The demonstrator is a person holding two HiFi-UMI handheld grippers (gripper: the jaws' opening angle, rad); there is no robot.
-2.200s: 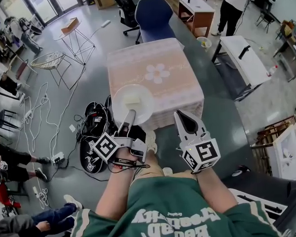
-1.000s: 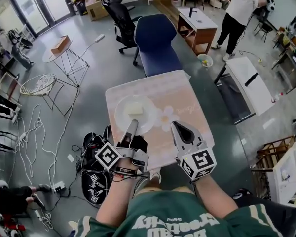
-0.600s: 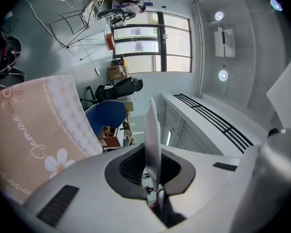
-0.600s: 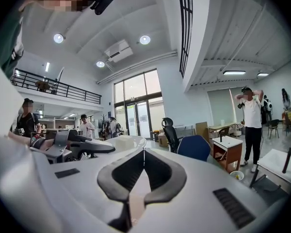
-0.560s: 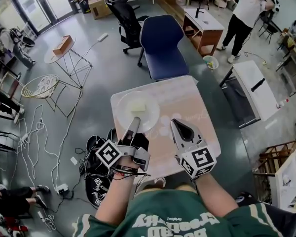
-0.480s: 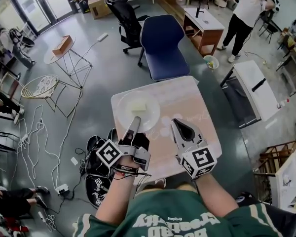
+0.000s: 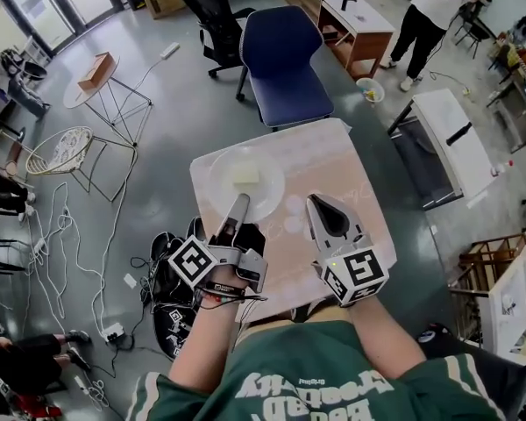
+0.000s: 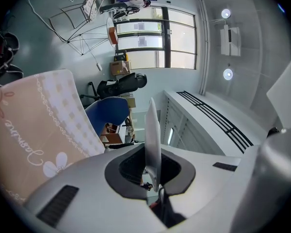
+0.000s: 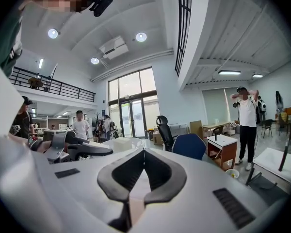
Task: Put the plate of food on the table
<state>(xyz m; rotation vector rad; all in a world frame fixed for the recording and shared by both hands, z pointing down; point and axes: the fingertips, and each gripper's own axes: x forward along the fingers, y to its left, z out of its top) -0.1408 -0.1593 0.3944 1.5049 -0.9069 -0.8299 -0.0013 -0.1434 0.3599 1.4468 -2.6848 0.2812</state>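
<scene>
Head view: the left gripper is clamped on the near rim of a white plate. The plate carries a pale block of food and lies over the left part of the pink, flower-patterned worktop. Whether the plate rests on the cloth or is held just above it cannot be told. The right gripper is just to the right of the plate, over the worktop, with its jaws together and nothing between them. Left gripper view: the plate appears edge-on, pinched between the jaws. A blue chair stands beyond the worktop's far edge.
</scene>
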